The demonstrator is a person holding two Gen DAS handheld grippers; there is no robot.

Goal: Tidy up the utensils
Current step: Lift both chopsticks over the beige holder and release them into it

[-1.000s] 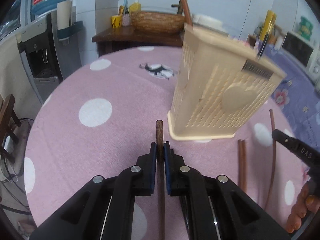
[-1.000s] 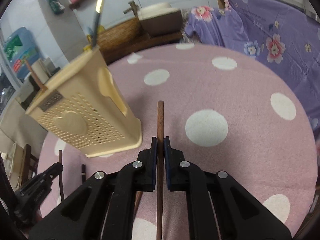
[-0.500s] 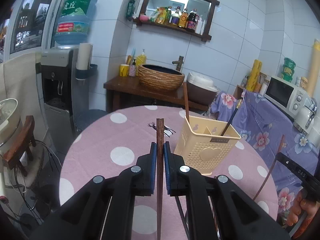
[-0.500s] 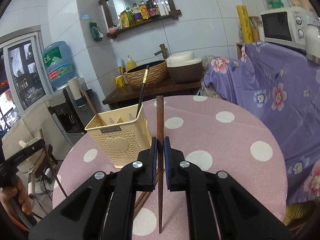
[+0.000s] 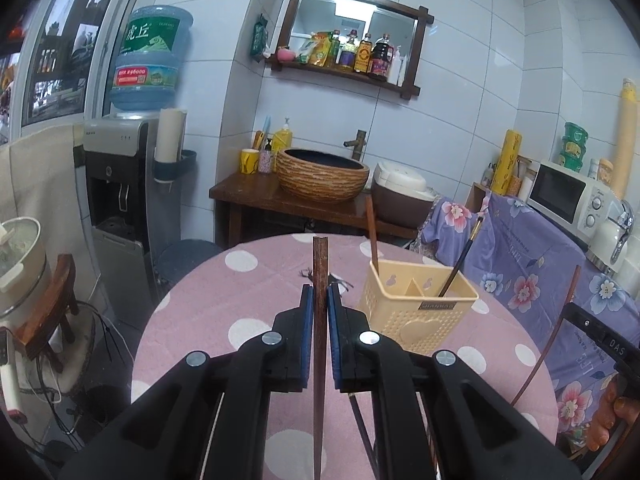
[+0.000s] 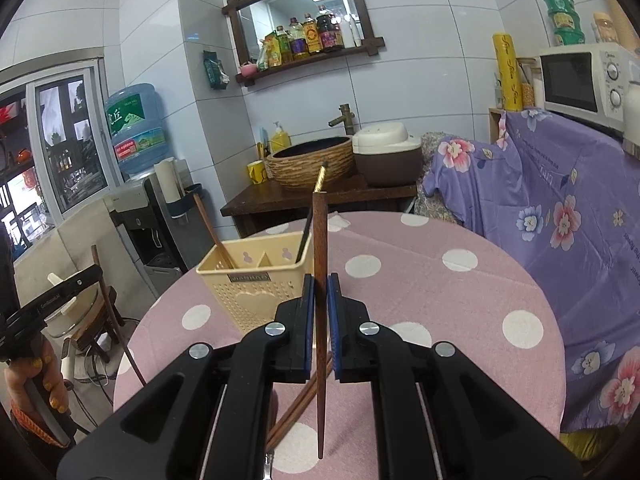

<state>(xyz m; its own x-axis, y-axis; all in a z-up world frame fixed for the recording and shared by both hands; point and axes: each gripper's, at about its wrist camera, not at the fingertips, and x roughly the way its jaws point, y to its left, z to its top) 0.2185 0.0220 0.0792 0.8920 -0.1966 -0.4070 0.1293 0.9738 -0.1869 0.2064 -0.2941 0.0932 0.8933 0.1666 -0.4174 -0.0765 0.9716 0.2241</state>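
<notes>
My left gripper (image 5: pixel 319 294) is shut on a brown chopstick (image 5: pixel 320 264), held up over the pink dotted table (image 5: pixel 248 296). My right gripper (image 6: pixel 319 292) is shut on a second brown chopstick (image 6: pixel 320 232), its thin end pointing down. The cream utensil caddy (image 5: pixel 416 316) (image 6: pixel 256 284) stands upright on the table ahead of both. It holds a brown chopstick (image 5: pixel 372 232) and a dark gold-tipped one (image 5: pixel 460 260). Each view shows the other gripper at its edge (image 5: pixel 570 312) (image 6: pixel 98 274). Loose chopsticks (image 6: pixel 296 412) lie on the table under the right gripper.
Behind the table is a wooden stand (image 5: pixel 256 196) with a woven basin (image 5: pixel 322 176) and a rice cooker (image 5: pixel 400 192). A water dispenser (image 5: pixel 116 184) and stool (image 5: pixel 52 304) are on the left. On the right a purple floral cloth (image 6: pixel 560 208) hangs under a microwave (image 6: pixel 580 80).
Both grippers have lifted off the table with their chopsticks and tilted upward. The caddy, close and large a second ago, now sits lower and farther off.
</notes>
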